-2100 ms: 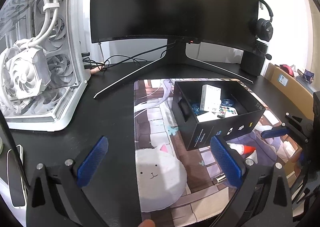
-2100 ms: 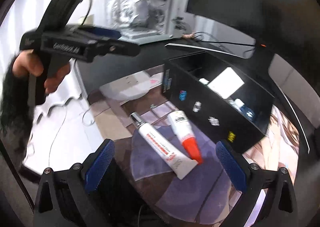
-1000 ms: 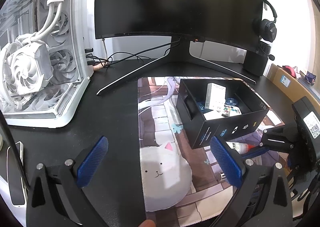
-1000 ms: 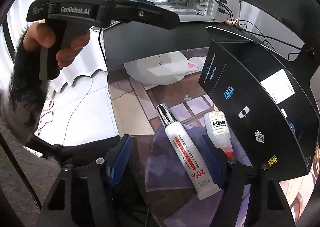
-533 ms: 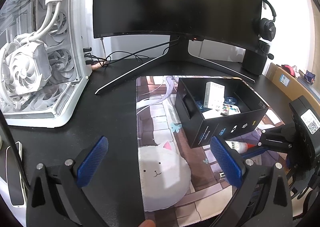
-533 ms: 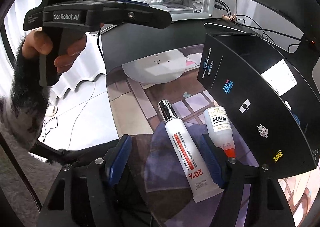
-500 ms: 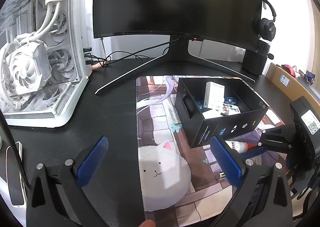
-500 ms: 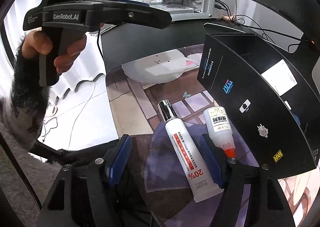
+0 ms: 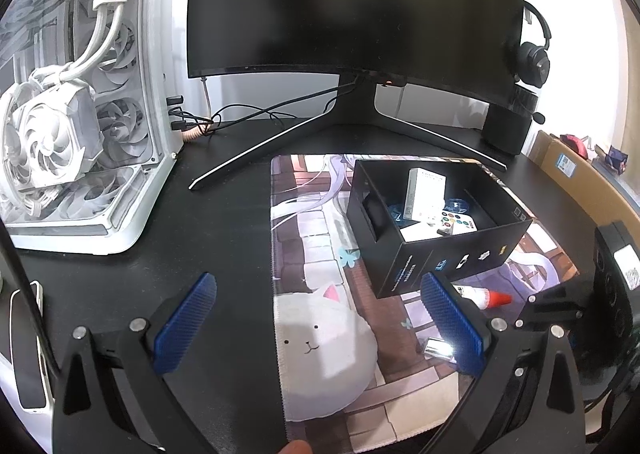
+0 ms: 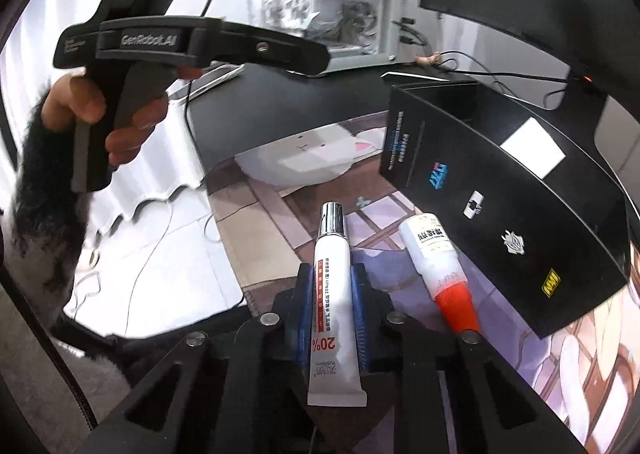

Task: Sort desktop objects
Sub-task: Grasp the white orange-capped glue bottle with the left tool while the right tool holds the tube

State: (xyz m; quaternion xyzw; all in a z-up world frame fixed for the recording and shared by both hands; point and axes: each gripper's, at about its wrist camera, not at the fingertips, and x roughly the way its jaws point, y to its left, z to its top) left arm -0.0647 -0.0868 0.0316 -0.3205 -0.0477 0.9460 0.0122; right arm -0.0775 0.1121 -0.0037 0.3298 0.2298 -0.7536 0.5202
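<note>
A dark curved monitor (image 9: 352,10) stands on the black counter (image 9: 224,238) beside a white computer case (image 9: 76,122); headphones (image 9: 534,54) hang at right, apparently on a stand.

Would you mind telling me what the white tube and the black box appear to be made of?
White tube: probably soft plastic, matte, with a flat crimped end; its cap looks like mirror-bright metal or chromed plastic. Black box: likely cardboard, smooth printed finish, with thin folded walls.
</note>
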